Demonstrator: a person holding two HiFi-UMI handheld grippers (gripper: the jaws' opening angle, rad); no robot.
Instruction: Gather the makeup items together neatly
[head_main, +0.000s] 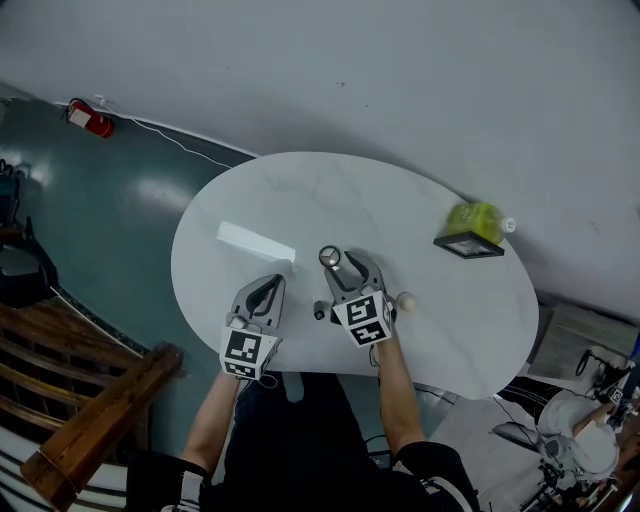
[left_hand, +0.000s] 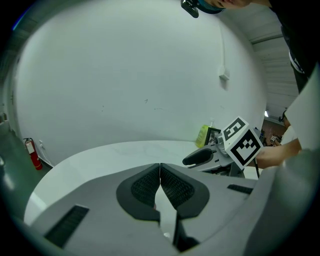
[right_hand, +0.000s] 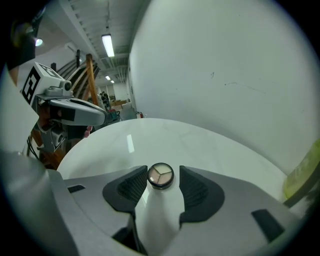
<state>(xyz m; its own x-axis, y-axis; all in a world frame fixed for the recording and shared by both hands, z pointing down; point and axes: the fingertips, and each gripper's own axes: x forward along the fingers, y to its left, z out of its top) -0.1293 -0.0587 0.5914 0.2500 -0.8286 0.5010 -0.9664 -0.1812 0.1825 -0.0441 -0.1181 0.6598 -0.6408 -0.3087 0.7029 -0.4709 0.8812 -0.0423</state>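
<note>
A small round eyeshadow compact (head_main: 330, 257) with three pale shades lies on the white oval table (head_main: 420, 200). In the right gripper view the compact (right_hand: 160, 176) sits between the tips of my right gripper (right_hand: 163, 171), whose jaws stand apart with a gap on the right side. My right gripper (head_main: 348, 265) is open. To its left, my left gripper (head_main: 271, 285) hovers low over the table; its pads (left_hand: 150, 186) meet at the tips with nothing between them. A small dark item (head_main: 319, 312) and a beige round piece (head_main: 405, 300) lie beside the right gripper.
A yellow-green bottle (head_main: 476, 218) and a flat black-framed item (head_main: 468, 245) stand at the table's right side. A fire extinguisher (head_main: 90, 120) lies on the floor at far left. A wooden railing (head_main: 100, 420) runs along the lower left. Equipment (head_main: 585, 440) stands at lower right.
</note>
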